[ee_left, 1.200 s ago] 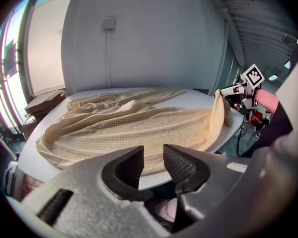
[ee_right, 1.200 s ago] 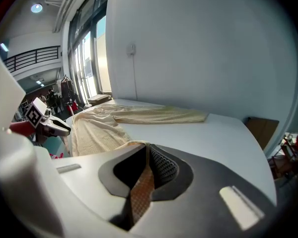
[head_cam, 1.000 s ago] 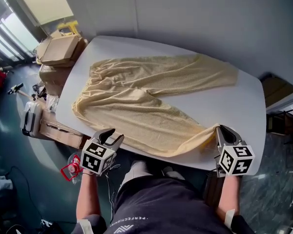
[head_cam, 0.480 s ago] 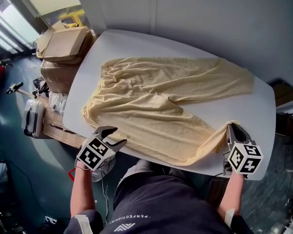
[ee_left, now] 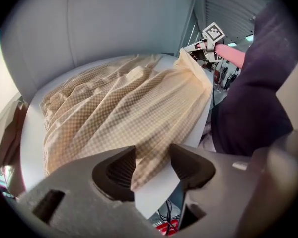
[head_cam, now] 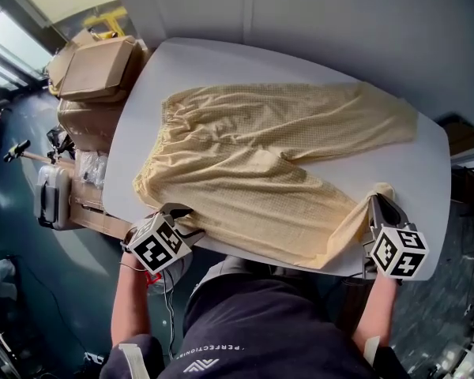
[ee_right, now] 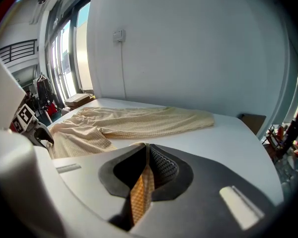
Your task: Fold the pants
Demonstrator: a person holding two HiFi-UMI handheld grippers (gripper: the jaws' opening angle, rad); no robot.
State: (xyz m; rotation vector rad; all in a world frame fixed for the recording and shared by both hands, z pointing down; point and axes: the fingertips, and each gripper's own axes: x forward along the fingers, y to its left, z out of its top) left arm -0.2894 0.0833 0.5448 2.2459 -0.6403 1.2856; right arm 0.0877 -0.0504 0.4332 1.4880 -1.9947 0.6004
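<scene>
Yellow checked pants [head_cam: 261, 160] lie spread on the white table [head_cam: 430, 176], waistband at the left and both legs running right. My left gripper [head_cam: 186, 221] is at the table's near edge by the waist end. It is open and its jaws have just been opening. In the left gripper view the pants' near edge [ee_left: 149, 157] lies between the pads of the left gripper [ee_left: 151, 163] without being pressed. My right gripper [head_cam: 377, 201] is shut on the near leg's cuff. In the right gripper view a fold of the cloth [ee_right: 141, 190] is pinched in the right gripper [ee_right: 146, 175].
Cardboard boxes [head_cam: 95, 69] and a grey case [head_cam: 51, 196] stand on the floor left of the table. A grey wall [head_cam: 340, 22] runs behind the table. The person's dark-clothed legs [head_cam: 253, 322] press against the near edge between both grippers.
My left gripper has come in from below the table's edge to the pants' waist end and its jaws stand wider. The right gripper has shifted a little right, still gripping the cuff.
</scene>
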